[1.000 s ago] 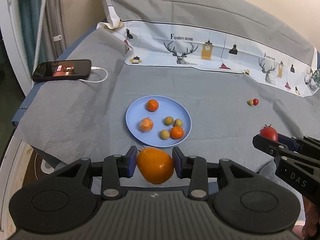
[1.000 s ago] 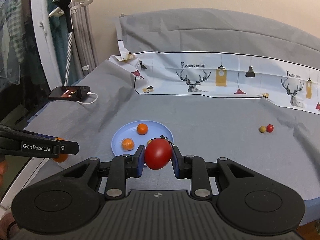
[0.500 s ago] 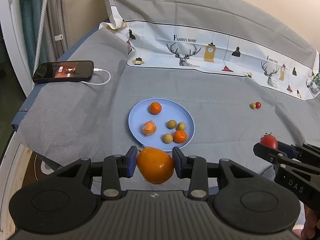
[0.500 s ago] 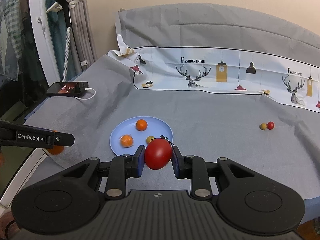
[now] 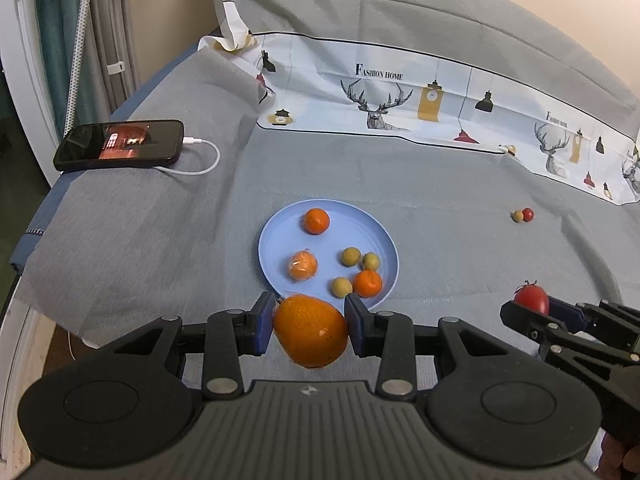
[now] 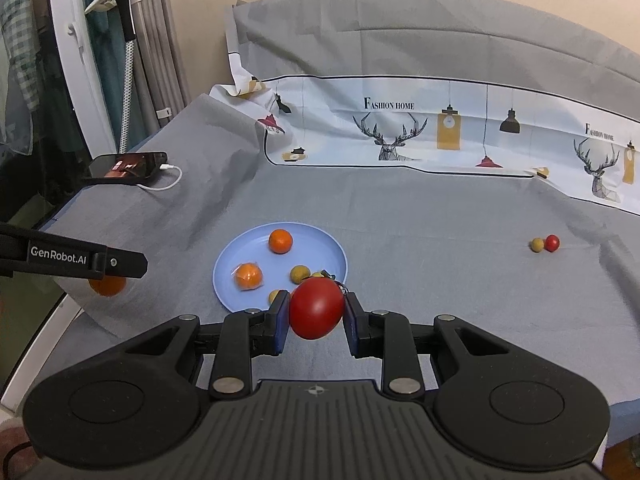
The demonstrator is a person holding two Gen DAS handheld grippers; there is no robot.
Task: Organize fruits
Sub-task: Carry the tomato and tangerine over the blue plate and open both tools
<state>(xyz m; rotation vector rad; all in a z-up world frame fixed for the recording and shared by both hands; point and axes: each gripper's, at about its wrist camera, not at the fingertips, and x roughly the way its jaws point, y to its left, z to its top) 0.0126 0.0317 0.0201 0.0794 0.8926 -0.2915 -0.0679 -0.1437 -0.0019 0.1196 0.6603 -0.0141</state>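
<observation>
My left gripper (image 5: 310, 330) is shut on a large orange (image 5: 311, 332), held just before the near rim of the blue plate (image 5: 276, 248). My right gripper (image 6: 316, 316) is shut on a red tomato (image 6: 316, 308), near the plate's (image 6: 228, 268) front right rim. The plate holds two small oranges (image 5: 317, 221), a wrapped orange (image 5: 303, 266) and three small green-yellow fruits (image 5: 350, 257). A small yellow fruit (image 5: 518, 216) and a small red fruit (image 5: 528, 213) lie together on the grey cloth at the far right.
A phone (image 5: 120, 150) on a white charging cable (image 5: 200, 164) lies at the far left of the cloth. A printed deer-pattern cloth (image 5: 420, 104) runs along the back. The table's edge drops off at the left and near side.
Both grippers have moved slightly nearer the plate with their fruits still held. Nothing on the plate has moved.
</observation>
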